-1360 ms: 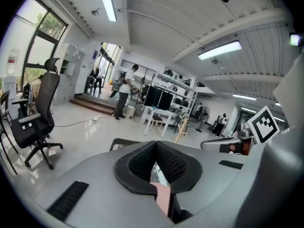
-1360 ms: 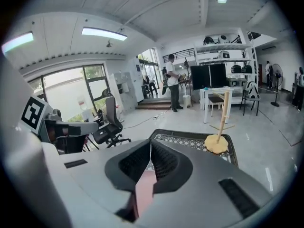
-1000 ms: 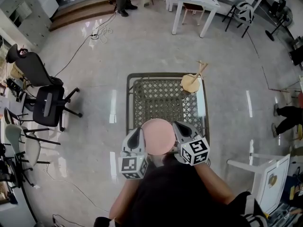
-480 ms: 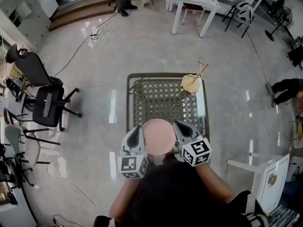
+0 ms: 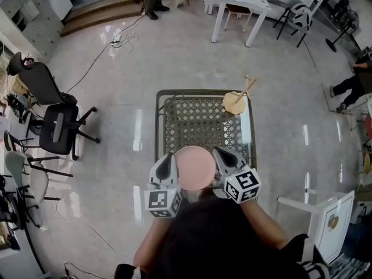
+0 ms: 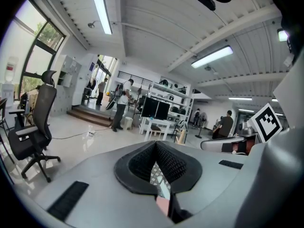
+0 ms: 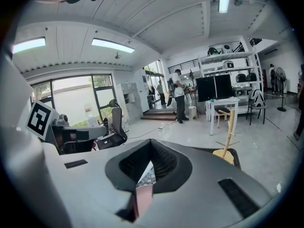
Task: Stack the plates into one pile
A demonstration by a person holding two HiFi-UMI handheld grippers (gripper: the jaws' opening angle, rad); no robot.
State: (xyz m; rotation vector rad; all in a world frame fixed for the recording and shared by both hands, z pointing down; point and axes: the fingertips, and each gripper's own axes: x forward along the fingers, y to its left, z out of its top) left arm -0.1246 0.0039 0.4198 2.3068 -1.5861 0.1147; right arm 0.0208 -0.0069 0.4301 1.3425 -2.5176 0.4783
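A pink plate (image 5: 195, 167) lies at the near edge of the lattice-topped table (image 5: 158, 121), right in front of me; whether more plates sit under it cannot be told. My left gripper (image 5: 168, 157) rests just left of the plate and my right gripper (image 5: 220, 153) just right of it. Both point away from me across the table. In the left gripper view the left gripper (image 6: 156, 148) is shut with nothing in it, and a sliver of the pink plate (image 6: 163, 204) shows low through the gap. The right gripper (image 7: 151, 146) is shut and empty too, with the plate (image 7: 142, 198) below it.
A small wooden stand (image 5: 235, 100) with pegs sits on the table's far right corner. A black office chair (image 5: 58, 127) stands on the floor to the left, a white table (image 5: 238, 10) far behind, and a white frame (image 5: 317, 214) at the near right.
Grippers and plate stay where they were. A person at the right edge of the room has walked farther back.
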